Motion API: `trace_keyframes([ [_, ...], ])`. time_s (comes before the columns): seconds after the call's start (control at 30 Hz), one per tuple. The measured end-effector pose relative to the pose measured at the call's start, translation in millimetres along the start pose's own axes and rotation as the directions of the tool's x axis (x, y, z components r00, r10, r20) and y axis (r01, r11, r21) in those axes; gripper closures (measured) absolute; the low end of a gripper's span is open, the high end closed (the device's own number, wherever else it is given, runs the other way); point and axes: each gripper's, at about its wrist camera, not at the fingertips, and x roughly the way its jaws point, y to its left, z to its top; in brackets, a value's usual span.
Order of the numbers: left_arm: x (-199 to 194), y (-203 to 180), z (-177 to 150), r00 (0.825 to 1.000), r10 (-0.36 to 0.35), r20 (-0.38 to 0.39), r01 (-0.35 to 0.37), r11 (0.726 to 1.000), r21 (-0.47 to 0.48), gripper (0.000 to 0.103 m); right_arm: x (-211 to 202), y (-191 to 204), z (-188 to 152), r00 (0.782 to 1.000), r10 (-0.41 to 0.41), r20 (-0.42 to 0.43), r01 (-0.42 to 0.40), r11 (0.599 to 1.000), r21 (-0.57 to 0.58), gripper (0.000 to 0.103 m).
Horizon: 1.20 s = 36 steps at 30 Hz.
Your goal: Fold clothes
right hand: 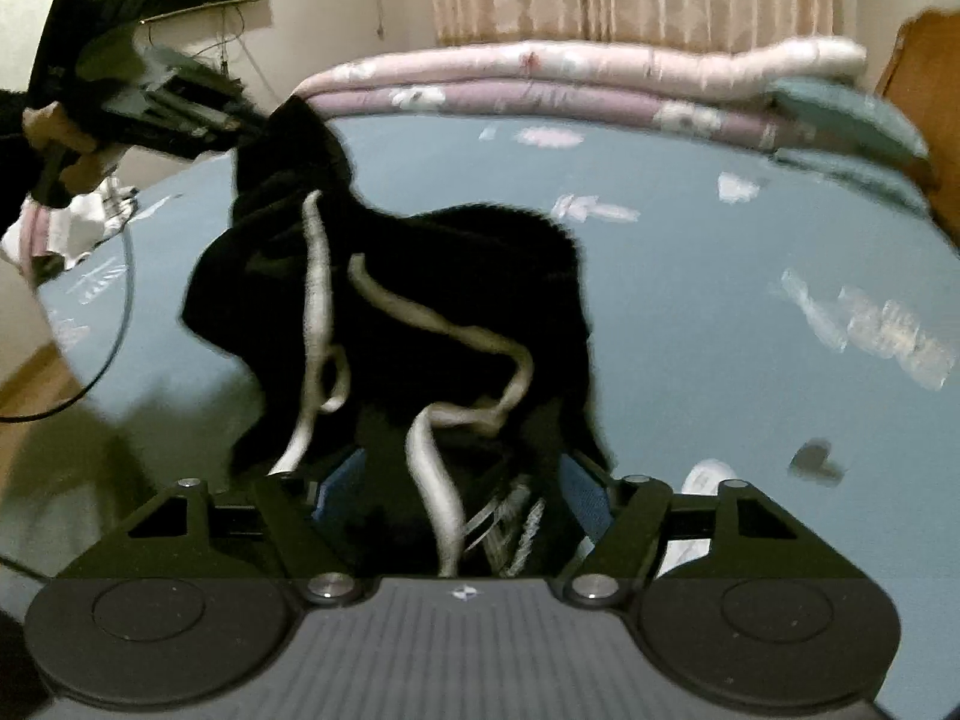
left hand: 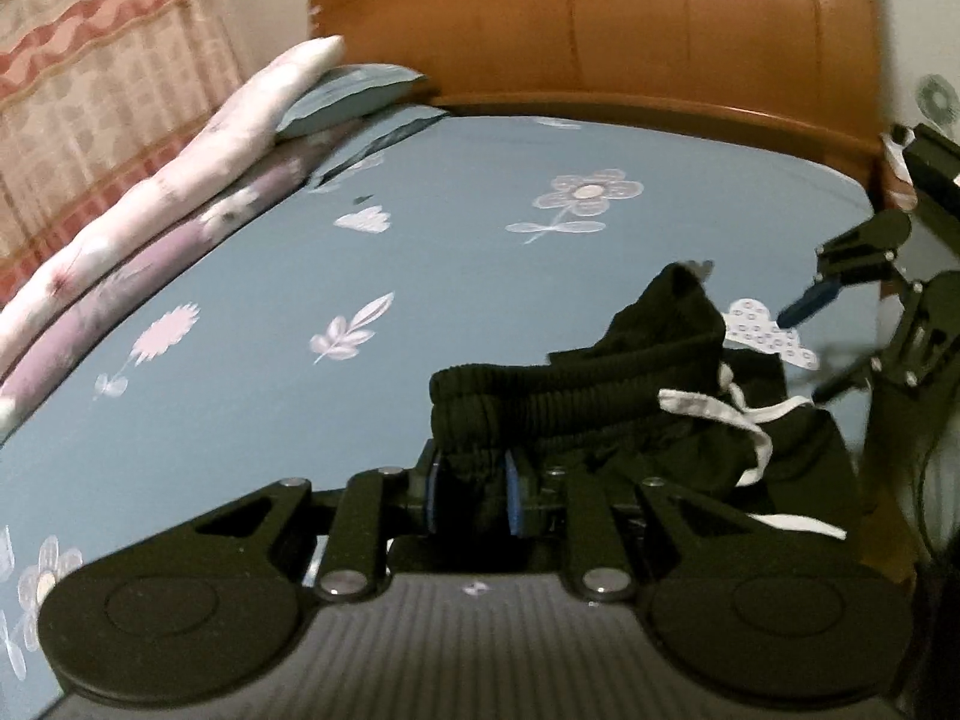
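Both claws are at work: my left gripper [left hand: 471, 495] is pinched narrow on the ribbed waistband of the black shorts [left hand: 600, 396], low centre of its view, while my right gripper [right hand: 462, 504] stands wider with cloth bunched between its fingers (whether it truly bites, I cannot tell). Those shorts hang lifted over the blue floral sheet [left hand: 300, 276]. I judge them light, limp and sag-prone; the waistband is the firmest hold. A white drawstring [right hand: 318, 276] dangles loose and could snag. Folded quilts [right hand: 570, 78] lie along the upper edge, well apart.
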Motion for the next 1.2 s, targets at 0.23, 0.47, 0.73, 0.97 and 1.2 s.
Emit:
trace_keyframes([
  [0.23,-1.5,16.5,-25.4,1.000,0.018,-0.002,-0.018,0.995,-0.101,0.084,33.3,-26.2,38.6,0.994,0.037,0.104,-0.016,0.981,-0.194,0.035],
  [0.47,1.2,24.5,-39.0,1.000,-0.015,0.009,0.016,0.985,-0.171,0.084,84.5,-45.0,70.1,0.984,0.171,0.042,-0.138,0.897,-0.420,0.045],
  [0.73,6.4,26.5,-48.6,0.999,-0.037,0.026,0.041,0.977,-0.211,0.076,73.9,-39.3,67.7,0.980,0.192,-0.043,-0.193,0.902,-0.386,0.085],
  [0.97,-2.4,11.2,-51.9,0.990,-0.111,0.085,0.124,0.978,-0.169,0.040,2.3,-27.0,54.1,0.980,0.189,-0.058,-0.197,0.895,-0.401,0.086],
  [1.2,10.3,-12.1,-46.8,0.986,-0.162,0.025,0.163,0.986,-0.019,0.032,4.2,-18.2,32.6,0.980,0.155,-0.127,-0.194,0.896,-0.400,0.086],
])
